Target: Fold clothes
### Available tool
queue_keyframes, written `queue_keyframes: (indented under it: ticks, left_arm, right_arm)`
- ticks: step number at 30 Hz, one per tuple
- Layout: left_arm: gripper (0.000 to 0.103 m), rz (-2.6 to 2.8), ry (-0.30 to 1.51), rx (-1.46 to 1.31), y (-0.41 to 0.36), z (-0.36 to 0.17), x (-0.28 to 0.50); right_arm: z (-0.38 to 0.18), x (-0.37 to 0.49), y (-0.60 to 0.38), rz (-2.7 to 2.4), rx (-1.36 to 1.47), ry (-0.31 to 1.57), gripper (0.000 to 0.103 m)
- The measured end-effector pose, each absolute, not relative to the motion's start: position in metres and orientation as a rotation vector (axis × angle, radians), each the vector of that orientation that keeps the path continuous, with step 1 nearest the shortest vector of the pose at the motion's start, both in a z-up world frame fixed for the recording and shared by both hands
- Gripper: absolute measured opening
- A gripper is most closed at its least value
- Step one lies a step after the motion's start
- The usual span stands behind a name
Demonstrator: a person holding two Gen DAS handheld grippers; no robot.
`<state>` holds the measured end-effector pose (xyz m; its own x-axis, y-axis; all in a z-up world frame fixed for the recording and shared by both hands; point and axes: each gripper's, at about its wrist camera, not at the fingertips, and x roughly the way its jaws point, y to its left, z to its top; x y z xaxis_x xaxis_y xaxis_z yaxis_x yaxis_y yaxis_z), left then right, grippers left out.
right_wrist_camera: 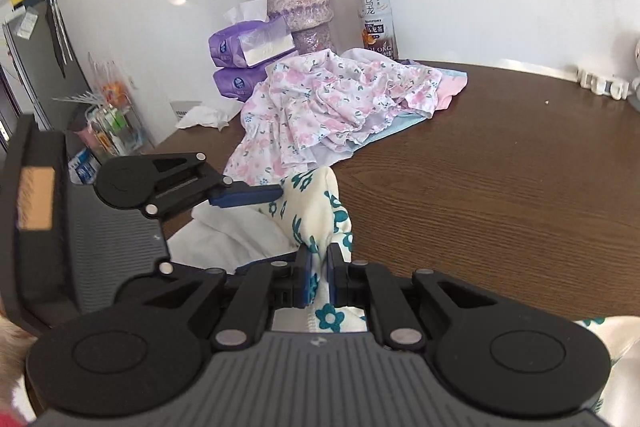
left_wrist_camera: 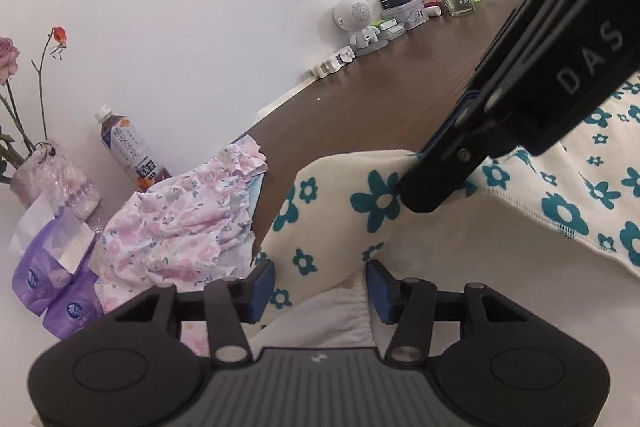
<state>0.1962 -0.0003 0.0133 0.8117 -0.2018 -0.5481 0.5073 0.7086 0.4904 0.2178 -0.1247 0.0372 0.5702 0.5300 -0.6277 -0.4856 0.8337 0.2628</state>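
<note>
Blue-padded fingers [right_wrist_camera: 307, 281] of your right gripper [right_wrist_camera: 319, 281] are pinched tight on a bunched fold of the cream knit garment with teal flowers [right_wrist_camera: 320, 211], which lies on the dark brown wooden table [right_wrist_camera: 480, 167]. Your left gripper [left_wrist_camera: 320, 291] has its fingers spread wide, one on each side of the same garment's sleeve; whether either pad touches the cloth is hard to judge.

Just beyond the sleeve sits a crumpled pink floral garment [right_wrist_camera: 332, 99], touching the cream one. Behind it stand two stacked purple tissue packs [right_wrist_camera: 236, 67], a pale lilac textured vase of dried roses [right_wrist_camera: 298, 7] and a brown tea bottle with a white cap [right_wrist_camera: 374, 11].

In the left wrist view, your right gripper reaches in from the upper right, angled down onto the cloth, its black body lettered "DAS". The bottle's label reads "SUNTORY" and "OOLONG" under Chinese characters.
</note>
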Motion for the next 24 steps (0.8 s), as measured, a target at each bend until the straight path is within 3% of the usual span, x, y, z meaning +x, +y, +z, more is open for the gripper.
queue_keyframes:
  ticks: [9, 11, 13, 15, 18, 24]
  left_arm:
    - [0.054, -0.363, 0.415, 0.731, -0.001, 0.011, 0.194]
    - [0.045, -0.375, 0.397, 0.734, 0.001, 0.014, 0.191]
    - [0.023, -0.399, 0.382, 0.742, 0.001, 0.016, 0.186]
    - [0.007, -0.419, 0.374, 0.765, -0.001, 0.017, 0.181]
    - [0.008, -0.418, 0.347, 0.816, -0.003, 0.016, 0.172]
    - [0.019, -0.414, 0.361, 0.805, 0.002, 0.018, 0.169]
  right_arm:
    - [0.035, 0.216, -0.124, 0.619, 0.045, 0.750, 0.007]
    - [0.034, 0.214, -0.123, 0.620, 0.034, 0.747, 0.007]
    - [0.034, 0.214, -0.123, 0.618, 0.030, 0.746, 0.007]
    - [0.033, 0.214, -0.122, 0.611, 0.018, 0.743, 0.007]
    - [0.031, 0.214, -0.121, 0.601, 0.001, 0.741, 0.007]
    - [0.028, 0.211, -0.119, 0.601, -0.013, 0.736, 0.007]
